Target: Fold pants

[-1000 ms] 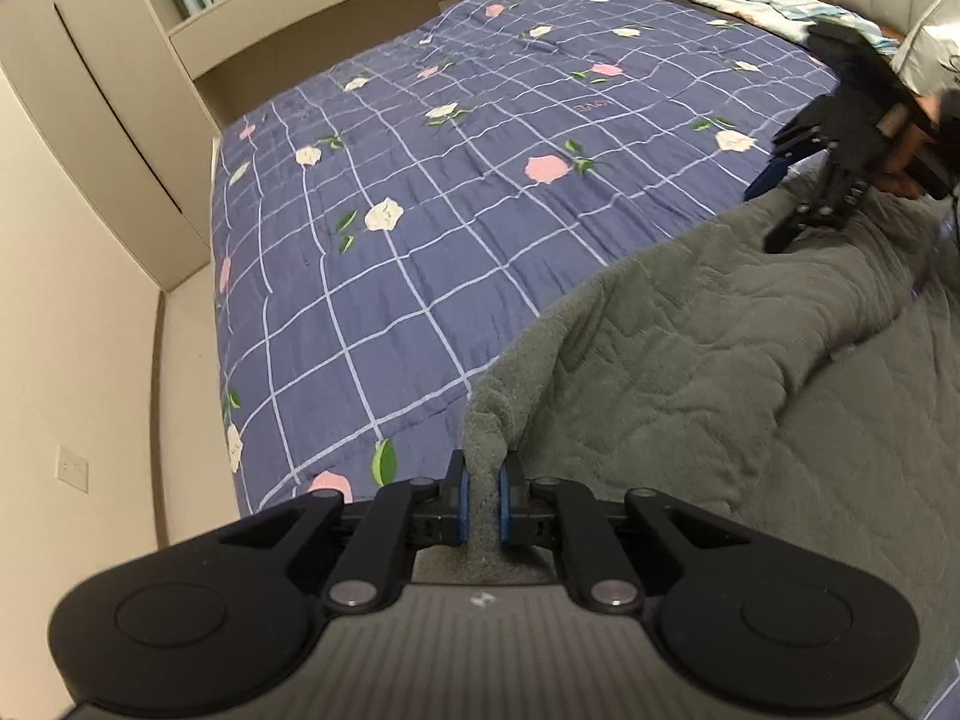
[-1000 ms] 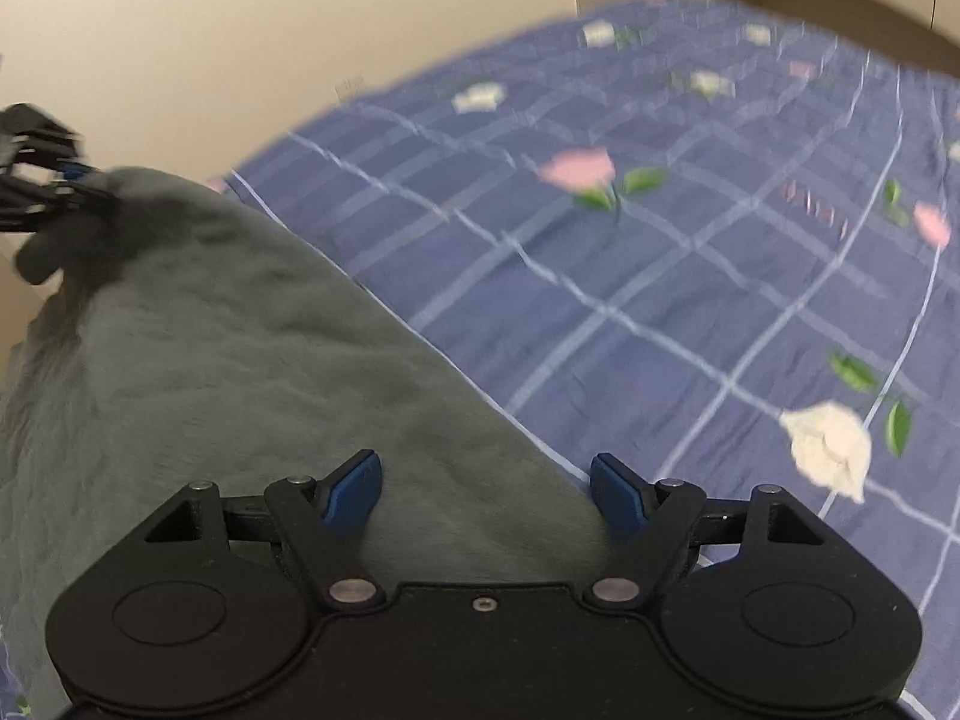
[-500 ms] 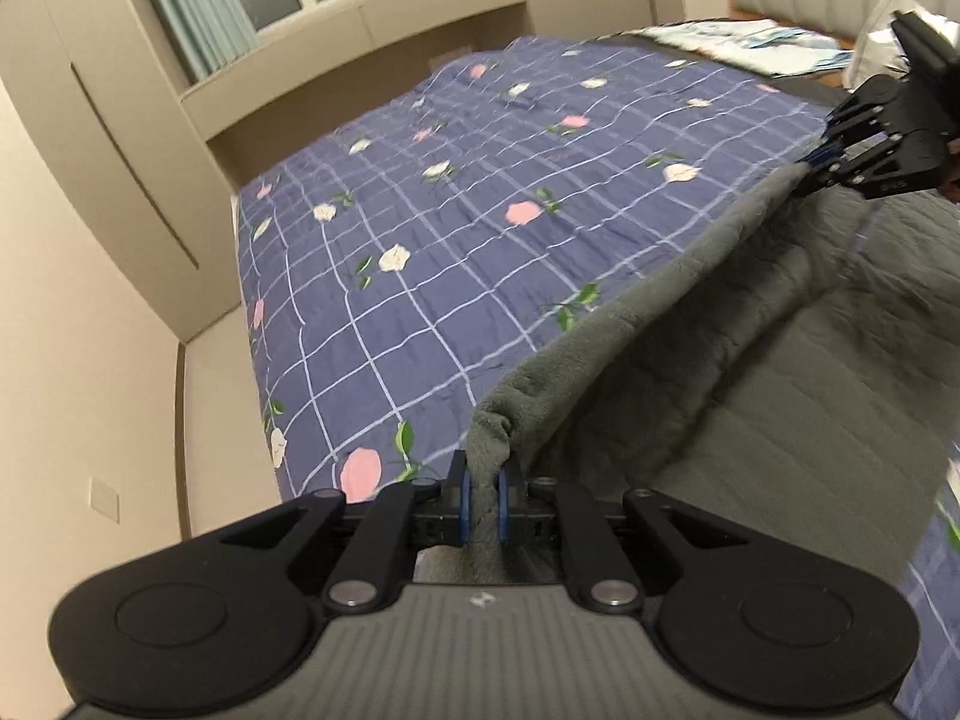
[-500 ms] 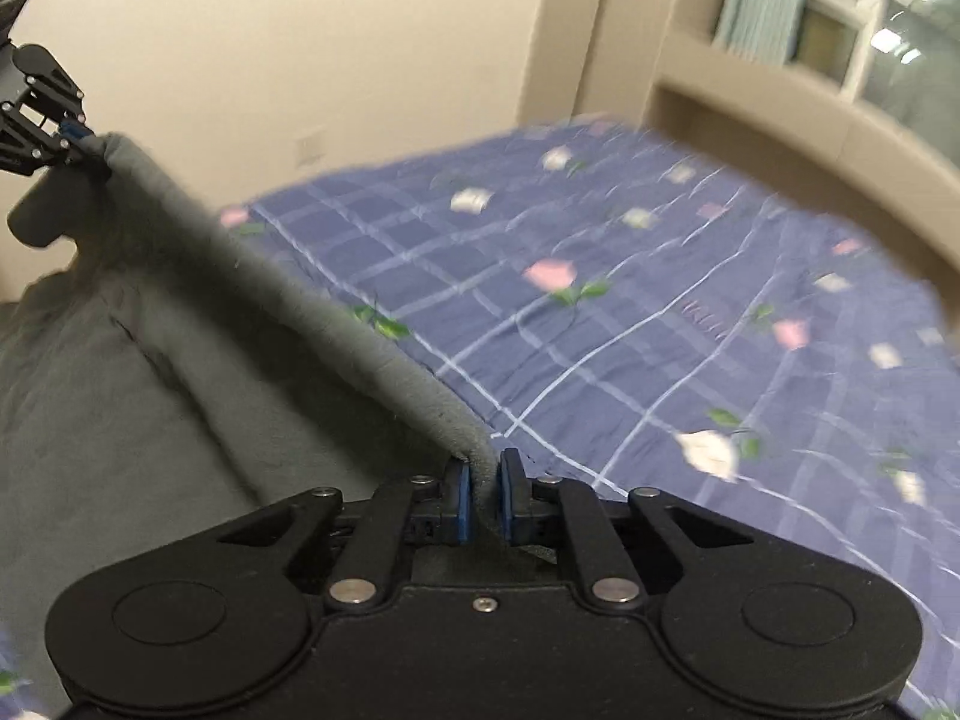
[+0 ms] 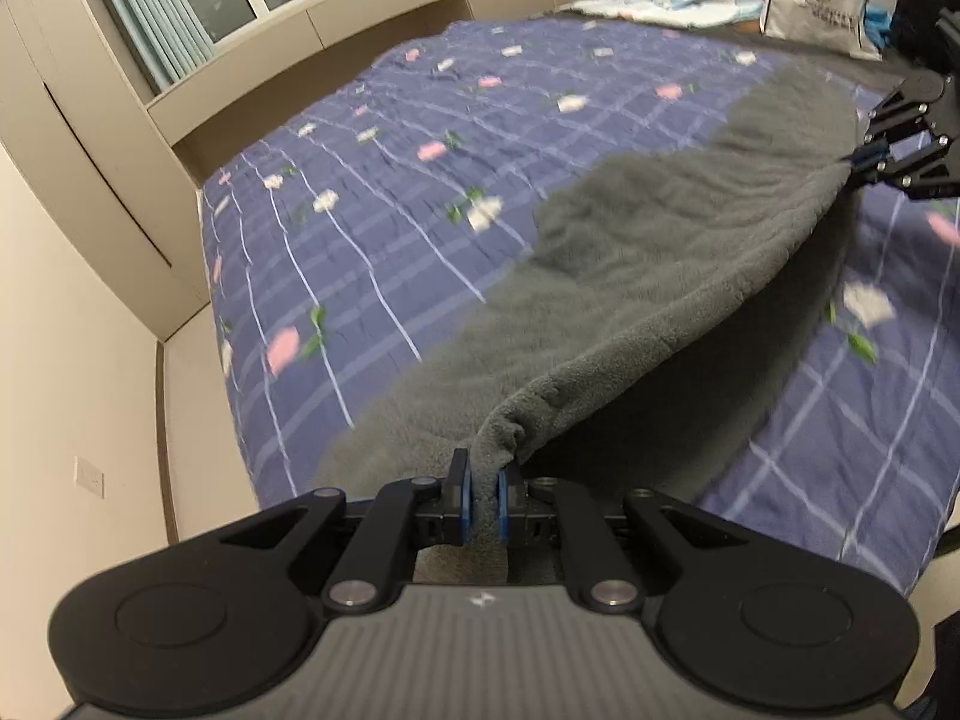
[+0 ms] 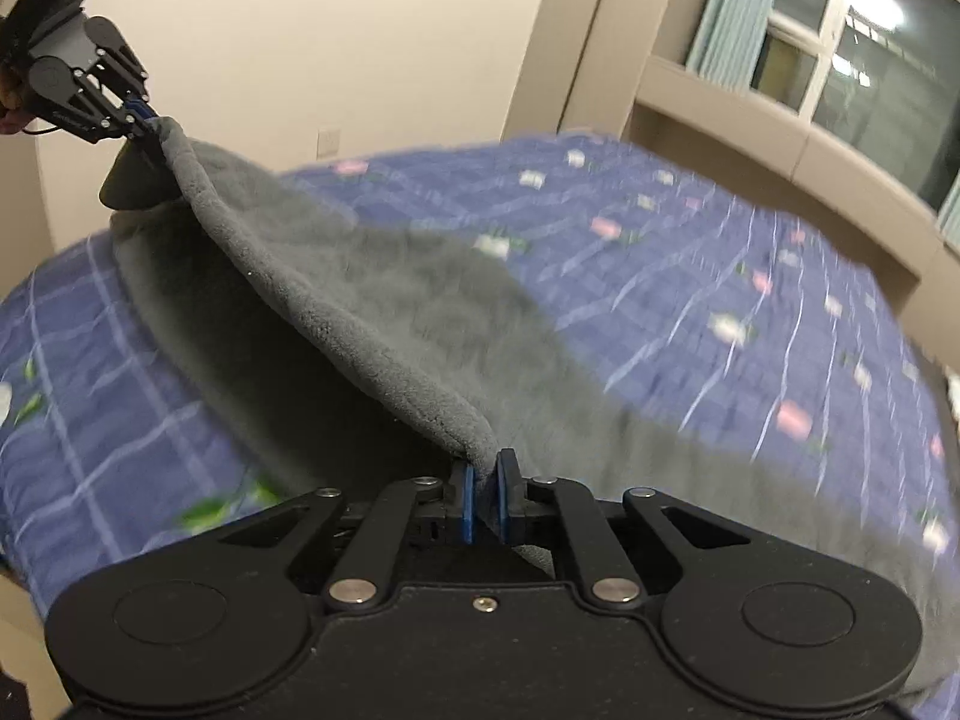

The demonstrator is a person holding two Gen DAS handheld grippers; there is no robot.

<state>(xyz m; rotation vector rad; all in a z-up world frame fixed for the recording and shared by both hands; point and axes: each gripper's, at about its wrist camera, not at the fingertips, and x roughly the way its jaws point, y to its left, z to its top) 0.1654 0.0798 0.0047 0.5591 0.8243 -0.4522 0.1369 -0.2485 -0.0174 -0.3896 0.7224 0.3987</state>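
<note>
The grey fleece pants [image 5: 672, 252] hang stretched between both grippers above the bed, with their far part draped on the blue quilt. My left gripper [image 5: 483, 501] is shut on one corner of the pants' edge. My right gripper [image 6: 485, 495] is shut on the other corner of the grey pants [image 6: 384, 312]. The right gripper [image 5: 864, 159] shows at the right edge of the left wrist view, and the left gripper [image 6: 141, 114] at the upper left of the right wrist view. The raised edge sags between them and casts a shadow under the cloth.
A blue checked quilt with flowers [image 5: 372, 198] covers the bed [image 6: 720, 276]. A white bag [image 5: 822, 0] and light bedding [image 5: 654, 0] lie at the far end. Cream cabinets [image 5: 72, 138], a window [image 6: 852, 42] and a wall socket [image 5: 89, 477] surround the bed.
The right gripper shut on the pants' edge. Both grippers then lifted the edge and carried it across the bed, so the cloth now hangs taut between them.
</note>
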